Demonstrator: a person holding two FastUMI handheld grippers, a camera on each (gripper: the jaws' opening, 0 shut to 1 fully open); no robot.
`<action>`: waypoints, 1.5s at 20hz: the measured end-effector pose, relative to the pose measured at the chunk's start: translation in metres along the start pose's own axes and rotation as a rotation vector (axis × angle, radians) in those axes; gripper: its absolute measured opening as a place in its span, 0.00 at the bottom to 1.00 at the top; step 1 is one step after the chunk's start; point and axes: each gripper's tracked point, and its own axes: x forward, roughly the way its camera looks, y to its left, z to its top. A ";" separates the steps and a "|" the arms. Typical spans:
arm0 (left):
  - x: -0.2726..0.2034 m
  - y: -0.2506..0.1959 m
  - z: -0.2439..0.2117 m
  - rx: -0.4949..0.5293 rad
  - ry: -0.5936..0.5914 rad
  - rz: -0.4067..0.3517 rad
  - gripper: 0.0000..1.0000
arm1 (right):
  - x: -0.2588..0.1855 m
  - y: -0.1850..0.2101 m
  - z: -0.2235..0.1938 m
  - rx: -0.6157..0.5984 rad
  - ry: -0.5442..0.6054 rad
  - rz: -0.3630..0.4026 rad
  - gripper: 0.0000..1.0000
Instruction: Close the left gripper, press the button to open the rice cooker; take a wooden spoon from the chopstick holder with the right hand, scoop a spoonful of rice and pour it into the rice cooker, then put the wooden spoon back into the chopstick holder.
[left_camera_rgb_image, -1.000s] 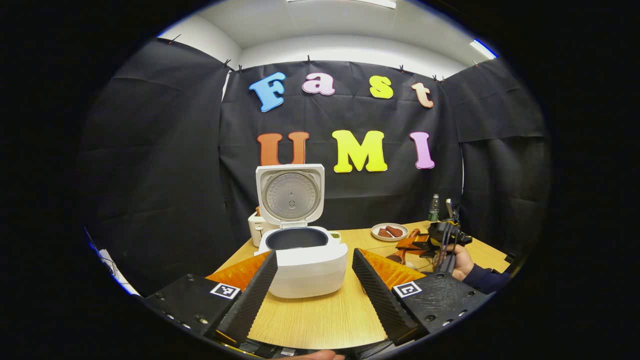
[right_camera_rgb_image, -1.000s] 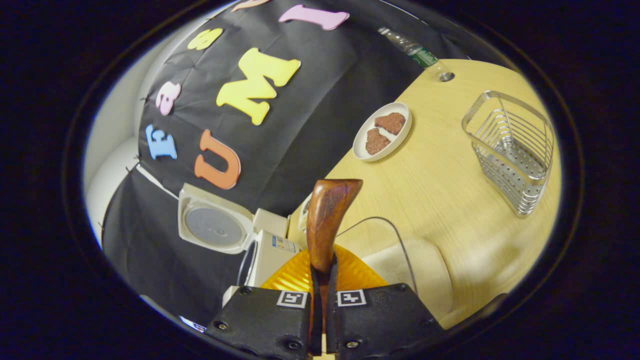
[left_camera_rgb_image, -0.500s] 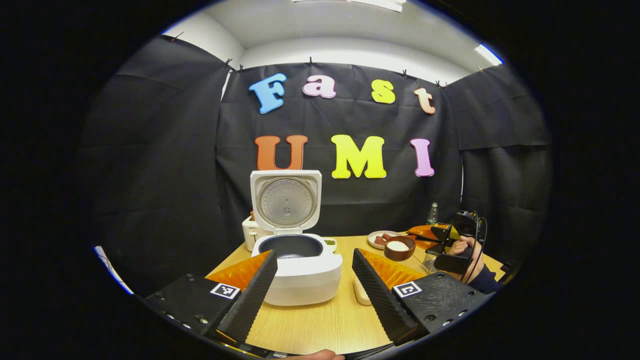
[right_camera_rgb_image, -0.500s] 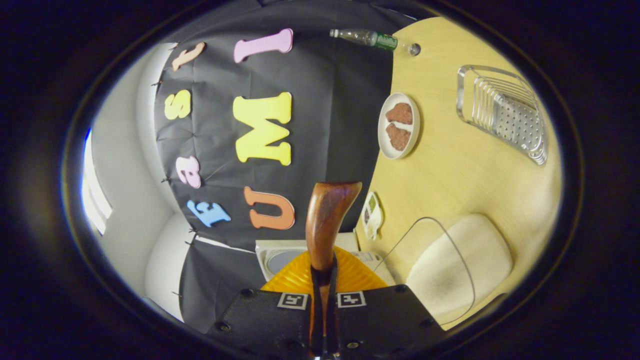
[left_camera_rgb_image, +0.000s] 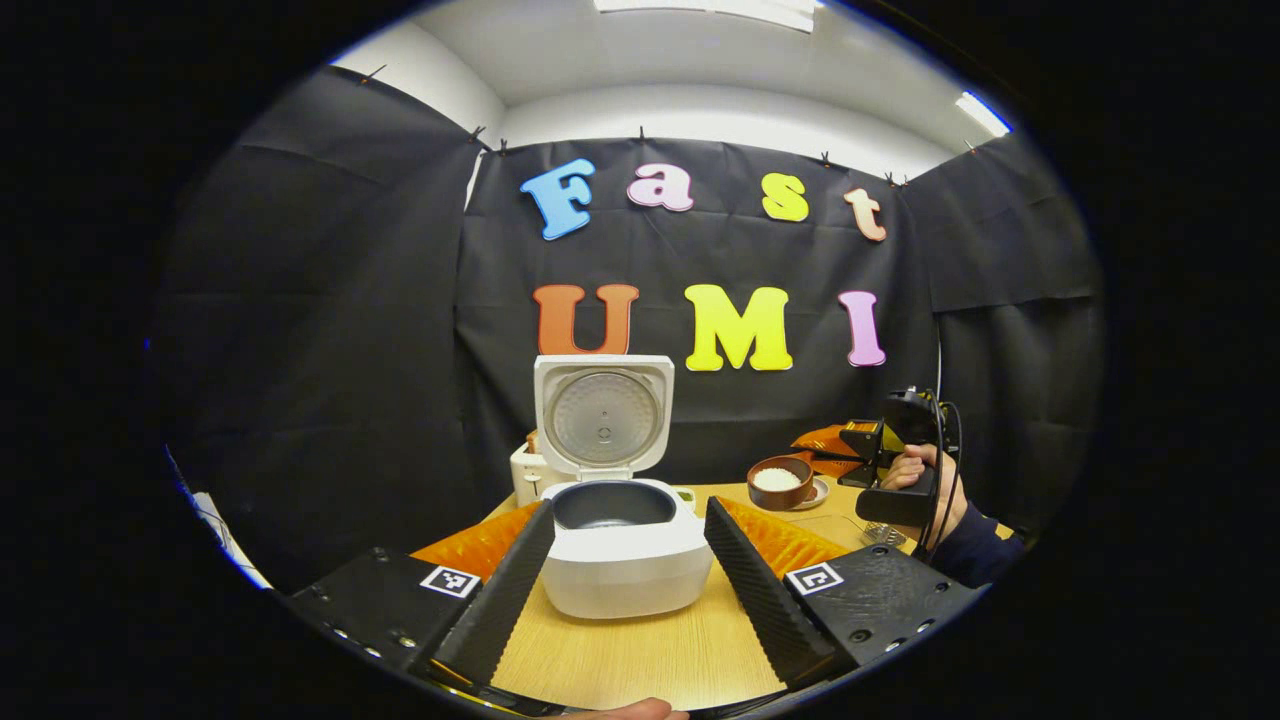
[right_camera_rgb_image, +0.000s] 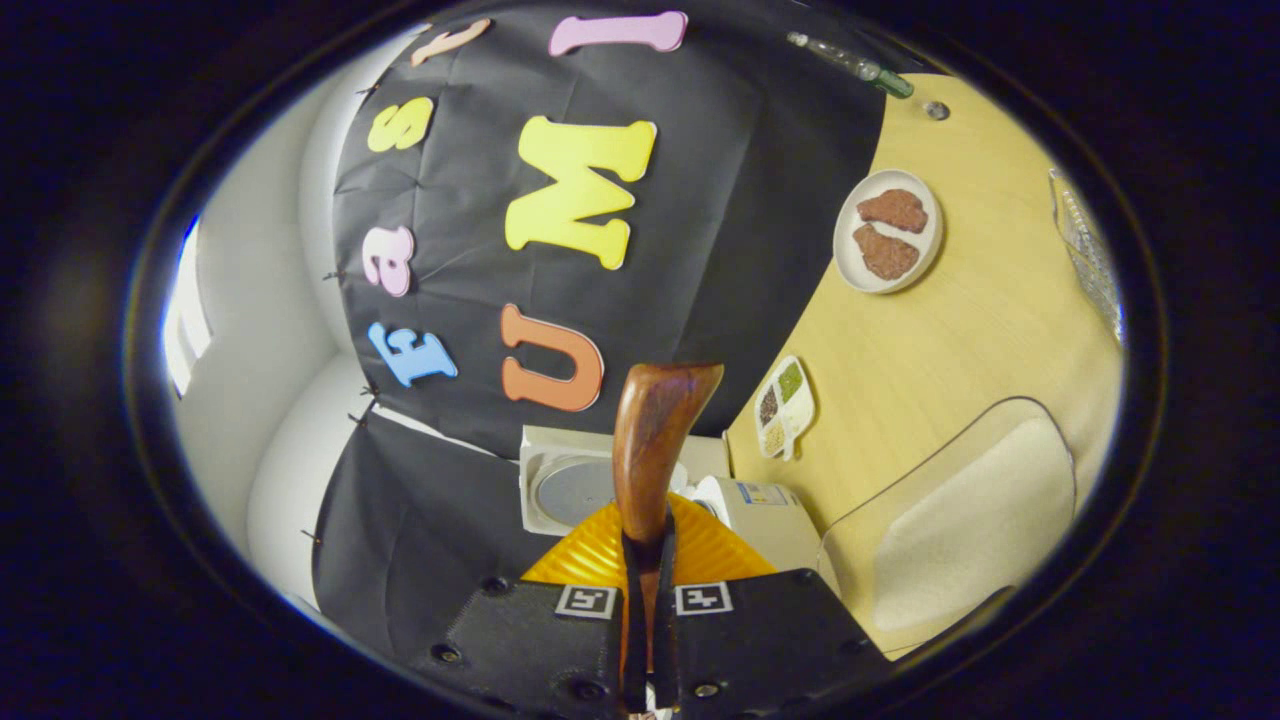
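The wooden spoon (right_camera_rgb_image: 655, 440) is clamped between both fingers of the right tool (right_camera_rgb_image: 648, 640). The left tool (left_camera_rgb_image: 625, 590) is held wide open before the open-lidded rice cooker (left_camera_rgb_image: 622, 545). No legible writing is seen.

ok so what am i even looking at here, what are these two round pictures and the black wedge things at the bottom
There is no robot here. A person holds a hand-held grasping tool in each hand, and each tool carries a wide-angle camera looking out along its two fingers. Those are the black wedges.

The left gripper view looks level across a wooden table. Its own left tool is open, framing a white rice cooker with its lid up. Farther right, a hand holds the right tool, with a wooden spoon full of rice.

The right gripper view is tilted sideways. There the right tool is shut on the spoon's handle. On the table lie a plate of food, a small divided dish and a container of rice.
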 end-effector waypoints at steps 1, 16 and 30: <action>-0.003 0.002 0.003 -0.018 -0.004 -0.003 0.95 | 0.013 0.006 -0.002 -0.031 0.009 -0.007 0.08; -0.020 0.030 0.013 -0.079 -0.020 0.035 0.94 | 0.166 0.038 -0.034 -0.695 -0.003 -0.168 0.08; -0.021 0.037 0.011 -0.066 -0.036 0.028 0.94 | 0.183 0.074 -0.094 -1.320 -0.051 -0.047 0.08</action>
